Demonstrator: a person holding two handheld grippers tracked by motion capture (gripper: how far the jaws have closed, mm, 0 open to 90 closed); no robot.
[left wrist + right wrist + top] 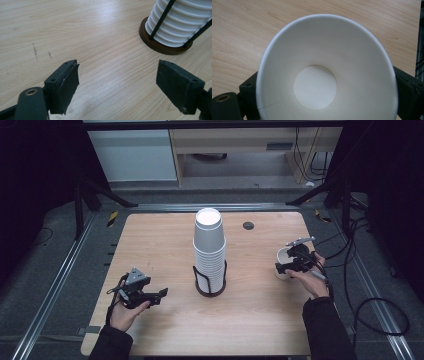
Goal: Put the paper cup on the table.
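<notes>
Right tongs (pixel 294 262) clamp a single white paper cup (pixel 284 256) by its sides, near the right edge of the desk (pixel 165 240). Cup is upright, mouth open to the right gripper view, a jaw on each side of its wall. Left tongs (pixel 161 295) released, jaws spread wide over bare wood at front left, nothing between them. Tall stack of cups (pixel 209 247) sits upside down in a wire holder (pixel 210 287) at desk centre, well apart from both tongs.
</notes>
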